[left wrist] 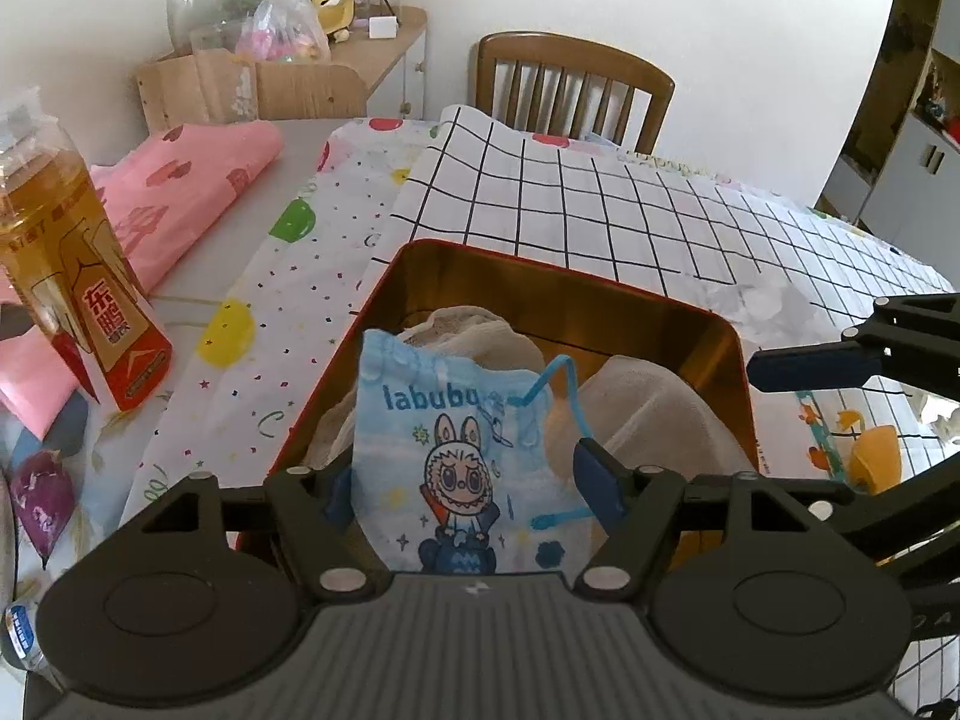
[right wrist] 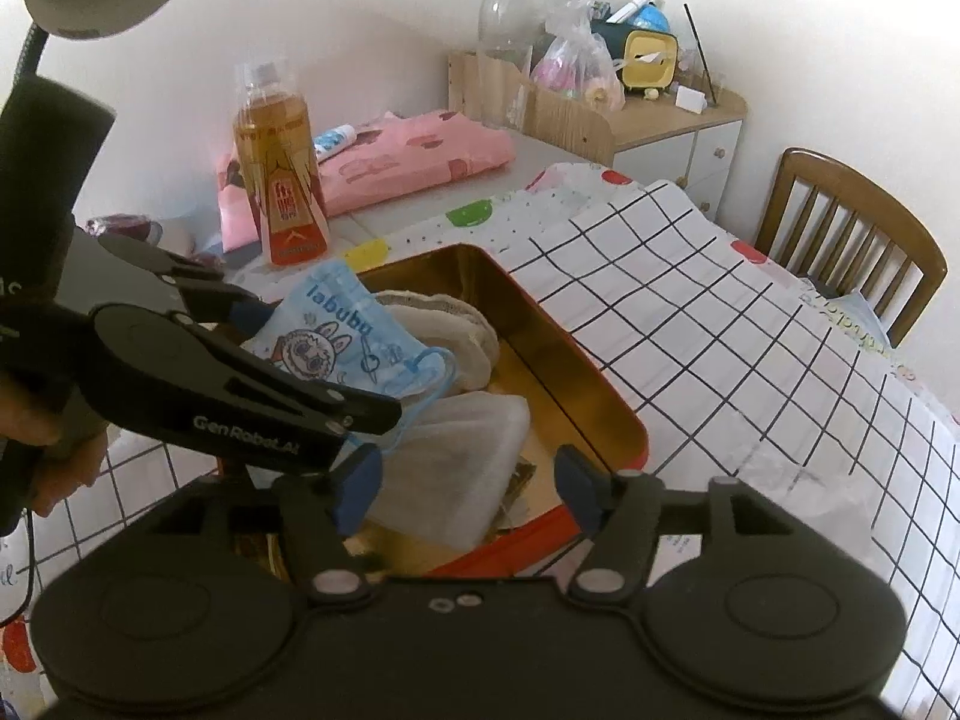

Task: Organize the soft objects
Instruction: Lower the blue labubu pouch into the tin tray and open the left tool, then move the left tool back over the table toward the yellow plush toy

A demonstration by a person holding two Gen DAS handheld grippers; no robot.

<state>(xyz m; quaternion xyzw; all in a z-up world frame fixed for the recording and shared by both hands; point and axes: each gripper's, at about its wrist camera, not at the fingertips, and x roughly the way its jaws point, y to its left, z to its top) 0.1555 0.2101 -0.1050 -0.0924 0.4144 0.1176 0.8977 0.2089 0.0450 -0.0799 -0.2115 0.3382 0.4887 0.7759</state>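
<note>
Left wrist view shows the blue drawstring pouch (left wrist: 456,456) standing in the near left part of the red tin (left wrist: 735,360), leaning over cream cloths (left wrist: 480,330) at the tin's left side, with a pale folded piece (left wrist: 648,414) to its right. The left gripper (left wrist: 474,483) has its jaws wide; the pouch sits between the blue fingers (left wrist: 597,474), and the fingers look clear of it, so nothing is gripped. In the right wrist view the right gripper (right wrist: 468,486) is also spread wide, empty, over the tin's near edge with the pale piece under it.

The tin rests on a grid-patterned cloth (left wrist: 600,198) on the table; a drink bottle (left wrist: 78,276) stands beyond the tin's left edge, by a pink folded cloth (left wrist: 198,174).

The pouch seems just placed. To finish well, lift both grippers straight out without catching the blue cord (left wrist: 567,390), which loops close to the left gripper's right finger, then press the pouch flat if it stands proud.
</note>
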